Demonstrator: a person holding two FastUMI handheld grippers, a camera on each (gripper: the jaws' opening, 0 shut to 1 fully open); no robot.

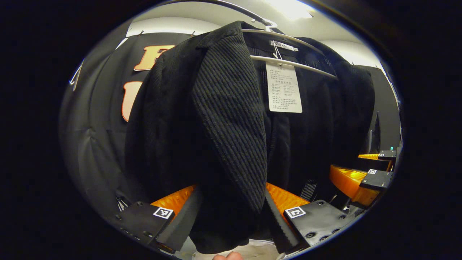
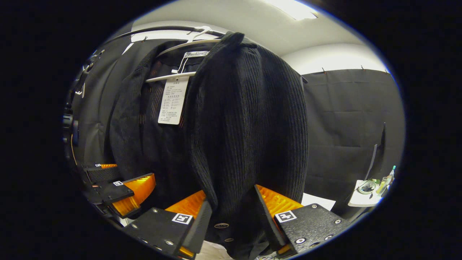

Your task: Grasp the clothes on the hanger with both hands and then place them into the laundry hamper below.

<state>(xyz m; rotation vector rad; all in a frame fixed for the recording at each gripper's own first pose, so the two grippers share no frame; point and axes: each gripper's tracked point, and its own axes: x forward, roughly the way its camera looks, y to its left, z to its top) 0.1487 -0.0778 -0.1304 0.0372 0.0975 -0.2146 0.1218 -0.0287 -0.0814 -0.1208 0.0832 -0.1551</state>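
Observation:
A black corduroy jacket (image 1: 223, 119) hangs on a white hanger (image 1: 292, 63) with a white paper tag (image 1: 285, 86). In the left gripper view, my left gripper (image 1: 231, 224) stands open, and the jacket's front lapel hangs down between its spread fingers. My right gripper (image 1: 361, 169) shows far right at the jacket's other side. In the right gripper view, the same jacket (image 2: 249, 126) and hanger (image 2: 173, 76) face me. My right gripper (image 2: 234, 220) is shut on the jacket's other front panel, which bunches between both fingers. My left gripper (image 2: 119, 184) sits low on the left.
The hanger hooks over a dark rail (image 2: 151, 30) near the ceiling. Black cloth walls surround the booth. A small white shelf (image 2: 366, 196) with little bottles stands at the far right. A person's fingertip (image 1: 227, 256) peeks in at the bottom edge.

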